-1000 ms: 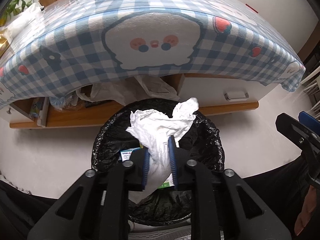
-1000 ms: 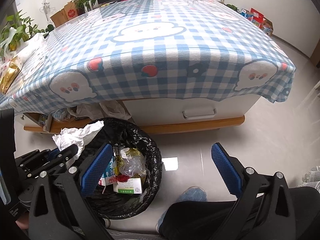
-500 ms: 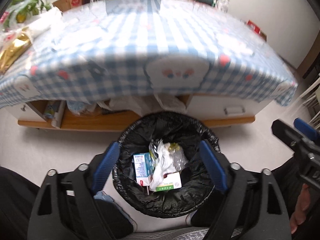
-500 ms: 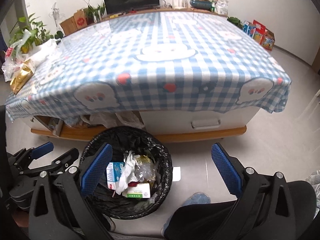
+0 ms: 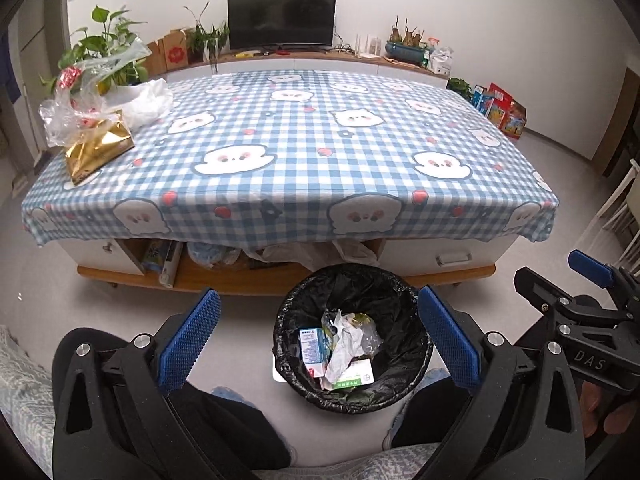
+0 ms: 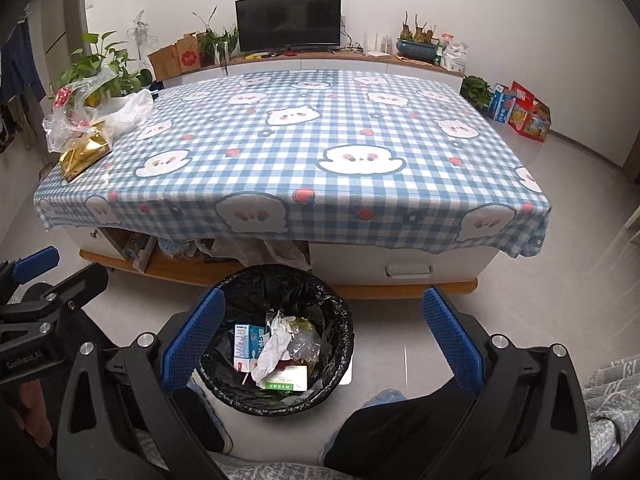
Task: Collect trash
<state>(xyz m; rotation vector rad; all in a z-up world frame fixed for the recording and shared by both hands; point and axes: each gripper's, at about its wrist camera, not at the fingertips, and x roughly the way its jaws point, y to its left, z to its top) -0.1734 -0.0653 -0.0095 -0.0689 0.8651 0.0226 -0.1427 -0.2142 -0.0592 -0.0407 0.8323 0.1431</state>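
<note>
- Black-lined trash bin (image 5: pixel 352 336) on pale floor, just in front of low table (image 5: pixel 440 258).
- White crumpled tissue (image 5: pixel 340 350) lies inside bin, among a small blue-and-white carton (image 5: pixel 311 344), clear plastic wrap and a green-edged box (image 5: pixel 354 378).
- Left gripper (image 5: pixel 318 338): jaws spread wide, nothing between them, above bin.
- Right gripper (image 6: pixel 320 334): jaws also wide apart, empty, bin toward its left finger.
- Blue checked tablecloth (image 6: pixel 304 152) covers table; gold bag (image 5: pixel 98 150) and plastic bags at far-left corner.
</note>
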